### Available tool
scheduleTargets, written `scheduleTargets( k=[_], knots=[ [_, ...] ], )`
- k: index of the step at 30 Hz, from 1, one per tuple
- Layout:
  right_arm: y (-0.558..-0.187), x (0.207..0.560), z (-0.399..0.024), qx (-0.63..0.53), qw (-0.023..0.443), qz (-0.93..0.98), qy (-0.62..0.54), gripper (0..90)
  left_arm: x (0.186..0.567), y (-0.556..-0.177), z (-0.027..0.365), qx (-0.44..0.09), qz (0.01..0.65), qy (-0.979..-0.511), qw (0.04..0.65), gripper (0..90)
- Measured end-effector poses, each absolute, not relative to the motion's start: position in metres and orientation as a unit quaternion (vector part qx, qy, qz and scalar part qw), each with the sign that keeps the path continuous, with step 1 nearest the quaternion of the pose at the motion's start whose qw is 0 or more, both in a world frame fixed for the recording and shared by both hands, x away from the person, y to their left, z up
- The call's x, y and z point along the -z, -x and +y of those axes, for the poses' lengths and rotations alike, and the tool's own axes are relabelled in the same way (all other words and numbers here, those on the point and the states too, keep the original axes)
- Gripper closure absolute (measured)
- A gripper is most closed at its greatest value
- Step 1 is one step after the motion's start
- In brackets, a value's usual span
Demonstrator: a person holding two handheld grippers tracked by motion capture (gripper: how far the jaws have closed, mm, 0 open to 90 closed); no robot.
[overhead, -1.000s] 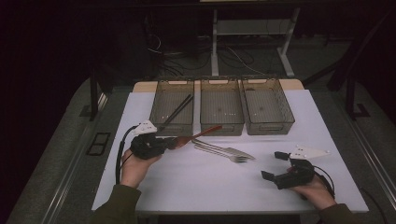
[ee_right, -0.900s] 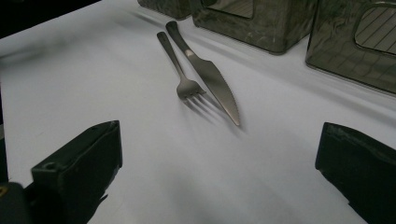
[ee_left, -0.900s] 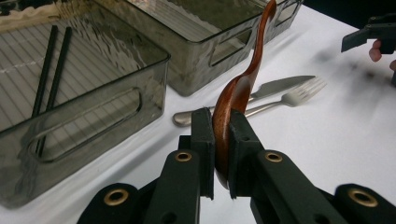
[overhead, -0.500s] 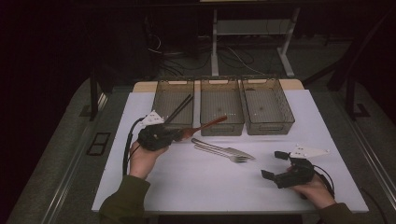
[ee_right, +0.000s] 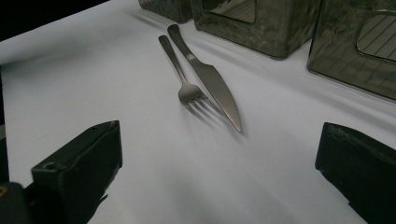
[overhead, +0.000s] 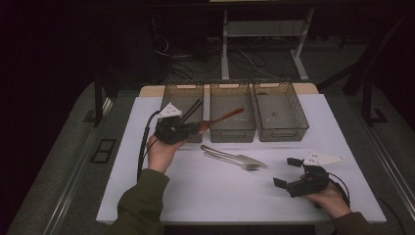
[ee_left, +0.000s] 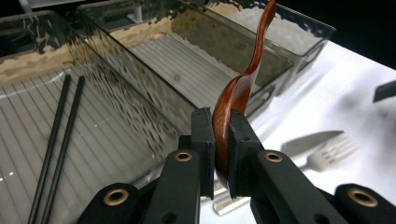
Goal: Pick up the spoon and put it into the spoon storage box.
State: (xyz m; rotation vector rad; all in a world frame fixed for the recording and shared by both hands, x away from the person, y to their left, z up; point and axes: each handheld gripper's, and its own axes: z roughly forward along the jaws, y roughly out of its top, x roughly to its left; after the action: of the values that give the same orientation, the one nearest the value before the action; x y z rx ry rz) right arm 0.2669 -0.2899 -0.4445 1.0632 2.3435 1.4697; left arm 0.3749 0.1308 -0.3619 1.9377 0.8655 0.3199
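The left claw [ee_left: 220, 135] pinches the wooden spoon [ee_left: 240, 84] by its bowl, handle jutting ahead over the middle tray [ee_left: 196, 70]; light, stiff, smooth, likely to pivot. The right claw [ee_right: 219, 154] gapes empty.

Both tongs are matte black, each topped by a pale grey three-cornered plate and trailing a black cable. The left tongs [ee_left: 222, 128] show brass-ringed screw holes on their jaw arms. The person wears olive-green sleeves [overhead: 141, 200].
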Motion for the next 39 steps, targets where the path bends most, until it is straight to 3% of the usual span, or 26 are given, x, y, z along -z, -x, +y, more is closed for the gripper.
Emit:
scheduleTargets(
  k=[39],
  knots=[
    [-0.266, 0.442, -0.295, -0.503, 0.090, 0.782, -0.356, 0.0, 0.377, -0.456, 0.047, -0.195, 0.407, -0.808, 0.379, 82.1]
  ],
)
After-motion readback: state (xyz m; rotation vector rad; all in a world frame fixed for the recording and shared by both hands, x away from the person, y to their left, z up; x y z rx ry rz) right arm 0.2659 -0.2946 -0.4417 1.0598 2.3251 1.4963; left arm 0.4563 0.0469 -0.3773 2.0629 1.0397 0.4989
